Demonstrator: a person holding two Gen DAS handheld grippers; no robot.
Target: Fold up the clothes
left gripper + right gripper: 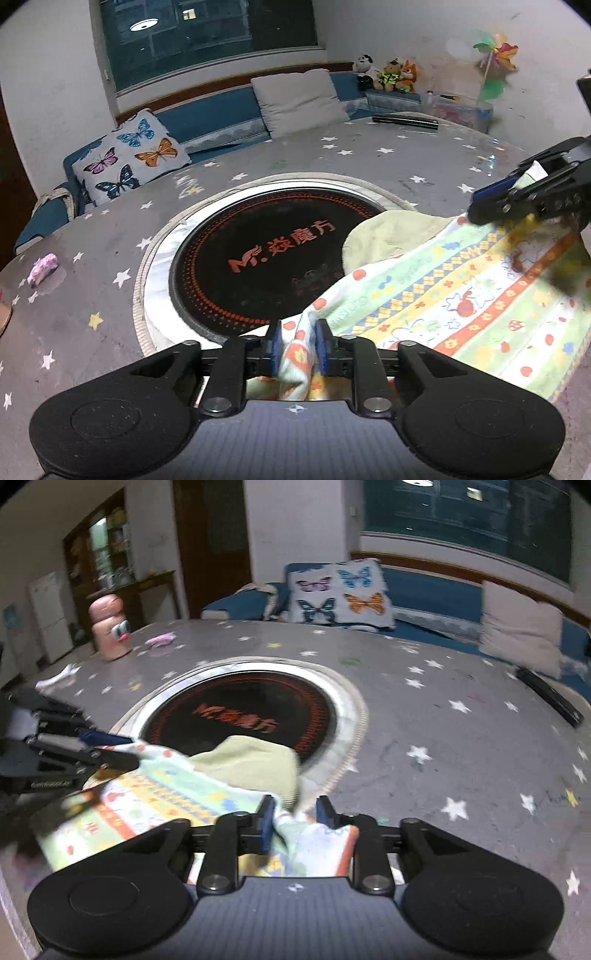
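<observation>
Each claw, left claw [298,347] and right claw [294,821], is clenched on a corner of the patterned cloth [461,295]. It drapes over the bench [92,280], hiding part of the round cooktop [258,254]. The cloth's near edge is cut off behind the claws.

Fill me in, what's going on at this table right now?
A person with two handheld grippers is folding a patterned cloth on the star-print table. The left gripper pinches one bunched corner, and the right gripper grips another. The cloth's far edge is turned over, showing its pale green back, and overlaps the round black cooktop set into the table. The fold isn't finished.
</observation>
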